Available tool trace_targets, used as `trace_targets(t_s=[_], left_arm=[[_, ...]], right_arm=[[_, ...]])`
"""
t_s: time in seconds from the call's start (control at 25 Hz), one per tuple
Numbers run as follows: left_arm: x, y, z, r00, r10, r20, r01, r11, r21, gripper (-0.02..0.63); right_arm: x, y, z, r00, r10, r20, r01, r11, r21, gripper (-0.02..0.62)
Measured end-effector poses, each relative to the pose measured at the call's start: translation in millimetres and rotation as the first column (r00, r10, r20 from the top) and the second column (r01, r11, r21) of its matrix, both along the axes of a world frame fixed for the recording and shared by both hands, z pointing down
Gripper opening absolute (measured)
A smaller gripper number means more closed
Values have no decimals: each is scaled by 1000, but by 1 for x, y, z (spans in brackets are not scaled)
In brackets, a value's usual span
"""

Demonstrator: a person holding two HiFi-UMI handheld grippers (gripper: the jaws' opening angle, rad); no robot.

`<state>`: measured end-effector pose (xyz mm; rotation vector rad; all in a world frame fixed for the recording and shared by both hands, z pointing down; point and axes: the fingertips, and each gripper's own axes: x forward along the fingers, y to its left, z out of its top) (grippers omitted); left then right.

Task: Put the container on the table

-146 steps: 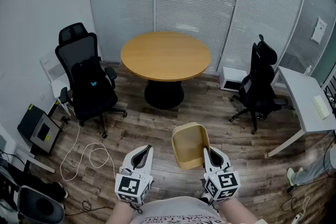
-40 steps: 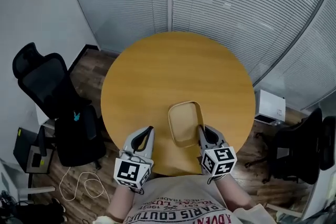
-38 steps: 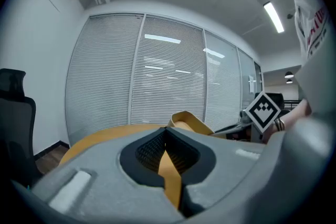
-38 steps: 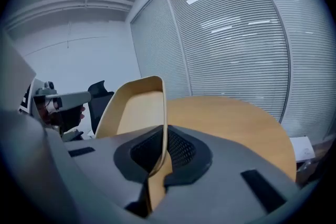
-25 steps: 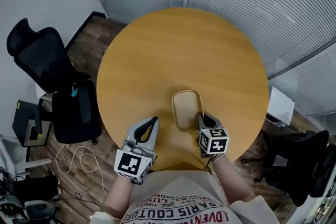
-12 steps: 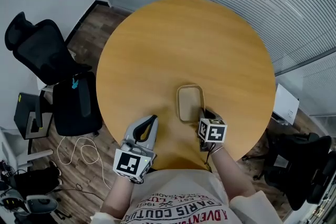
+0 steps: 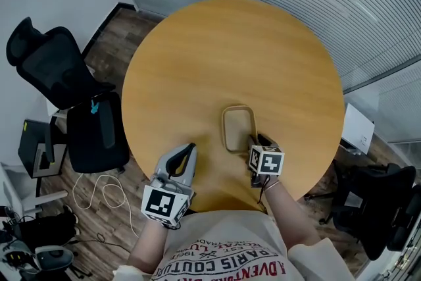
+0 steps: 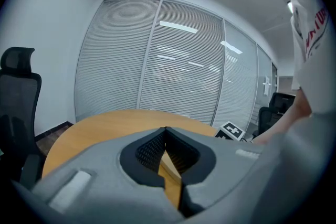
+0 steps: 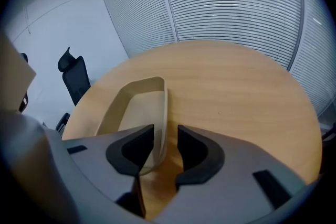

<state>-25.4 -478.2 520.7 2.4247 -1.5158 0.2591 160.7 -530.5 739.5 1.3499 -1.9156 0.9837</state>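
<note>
Though overhead-hidden, container [image 9: 137,110] between opening jaws

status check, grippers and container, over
Right gripper opening, container wall between its fingers. Left gripper shut, empty. Container sits on the table. Nothing else on it.

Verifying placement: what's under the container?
The round wooden table; the container sits flat on it. The right gripper, jaws opening, straddles its near wall and covers the contact there.
</note>
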Motion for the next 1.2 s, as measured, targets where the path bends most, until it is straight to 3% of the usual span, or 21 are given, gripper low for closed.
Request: trace_targets(t_s=[0.16, 0.44, 0.72, 0.88, 1.08, 1.2], left_arm=[[1, 3, -5, 1000, 18, -4, -18, 1000, 11, 6], [5, 14, -20, 999, 47, -18, -46, 998, 39, 6], [-1, 30, -32, 997, 83, 4, -83, 994, 65, 6], [2, 36, -44, 994, 108, 13, -108, 989, 98, 6], [4, 40, -61, 991, 133, 13, -134, 981, 141, 6], [3, 41, -72, 989, 148, 8, -147, 975, 169, 6]], right_arm=[[-1, 0, -18, 1000, 13, 14, -14, 999, 39, 145], [-5, 10, -68, 998, 13, 55, -21, 987, 158, 38], [-15, 28, -132, 997, -21, 72, -4, 940, 340, 9], [-10, 42, -182, 998, -27, 65, -8, 874, 486, 9], [-6, 67, -258, 998, -33, 45, -8, 713, 701, 9], [-5, 81, -290, 998, -36, 57, -20, 643, 766, 9]])
